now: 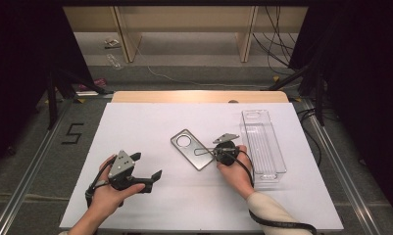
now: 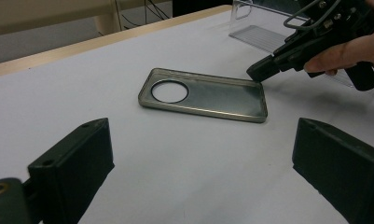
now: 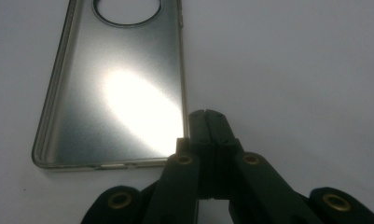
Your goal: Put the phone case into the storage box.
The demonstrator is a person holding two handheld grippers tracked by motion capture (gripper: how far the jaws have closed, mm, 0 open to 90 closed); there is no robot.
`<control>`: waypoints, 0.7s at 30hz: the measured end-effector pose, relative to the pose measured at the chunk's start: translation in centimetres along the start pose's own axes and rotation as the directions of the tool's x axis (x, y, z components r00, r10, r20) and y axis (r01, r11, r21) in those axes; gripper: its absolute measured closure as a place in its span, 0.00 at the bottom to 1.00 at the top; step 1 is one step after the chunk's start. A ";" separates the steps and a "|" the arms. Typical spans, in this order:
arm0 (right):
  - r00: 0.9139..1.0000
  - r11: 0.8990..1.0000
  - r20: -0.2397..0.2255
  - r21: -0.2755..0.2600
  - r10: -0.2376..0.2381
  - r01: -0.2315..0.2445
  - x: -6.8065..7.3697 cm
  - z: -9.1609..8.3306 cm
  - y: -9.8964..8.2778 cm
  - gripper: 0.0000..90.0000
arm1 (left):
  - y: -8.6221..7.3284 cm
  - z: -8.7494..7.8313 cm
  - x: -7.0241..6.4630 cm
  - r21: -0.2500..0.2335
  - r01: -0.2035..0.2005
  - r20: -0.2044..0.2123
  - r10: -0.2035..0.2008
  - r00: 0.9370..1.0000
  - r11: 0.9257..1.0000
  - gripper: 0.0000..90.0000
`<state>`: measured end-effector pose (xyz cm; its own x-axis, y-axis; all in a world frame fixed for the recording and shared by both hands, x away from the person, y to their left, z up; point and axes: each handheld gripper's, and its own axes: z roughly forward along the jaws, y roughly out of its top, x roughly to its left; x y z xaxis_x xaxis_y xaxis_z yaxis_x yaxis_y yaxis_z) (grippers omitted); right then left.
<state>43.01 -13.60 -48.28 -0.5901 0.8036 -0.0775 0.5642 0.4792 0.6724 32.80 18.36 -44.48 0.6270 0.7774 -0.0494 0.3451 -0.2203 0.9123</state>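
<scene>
The white desk (image 1: 150, 196) carries a clear tray (image 1: 262, 142) just beyond the right tongs (image 1: 214, 152) and a phone case (image 1: 191, 149) lying flat, its near corner at their tip. Those tongs are clenched on nothing, so the case is not yet grasped. The left tongs (image 1: 152, 169), released and idle, face it from well apart. Judging by this, lifting it remains.
</scene>
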 end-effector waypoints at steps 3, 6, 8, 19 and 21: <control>1.000 1.000 -0.016 0.005 -0.001 0.002 0.3 0.0 0.0 1.00 | 0.0 0.0 0.0 0.001 0.001 0.000 -0.001 1.000 1.000 0.05; 1.000 1.000 -0.029 0.014 -0.005 0.005 0.7 0.0 -0.1 1.00 | 0.0 0.0 0.0 0.001 -0.001 0.000 0.001 1.000 1.000 0.05; 0.999 1.000 -0.038 0.017 -0.015 0.015 1.0 0.0 -0.1 1.00 | 0.0 0.0 0.0 0.002 -0.001 0.000 0.001 1.000 1.000 0.05; 0.995 0.998 -0.082 0.019 -0.057 0.058 3.2 -0.1 -0.1 1.00 | 0.0 0.0 0.0 0.002 -0.002 -0.003 0.002 1.000 1.000 0.06; 0.995 0.998 -0.085 0.019 -0.059 0.061 3.4 -0.1 0.0 1.00 | 0.0 0.0 0.0 0.001 -0.001 -0.004 0.001 1.000 1.000 0.06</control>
<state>40.92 -10.93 -48.51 -0.6695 0.7408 -0.0545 0.5379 0.5341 0.6522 32.80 18.41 -44.45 0.6243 0.7798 -0.0467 0.3449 -0.2216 0.9121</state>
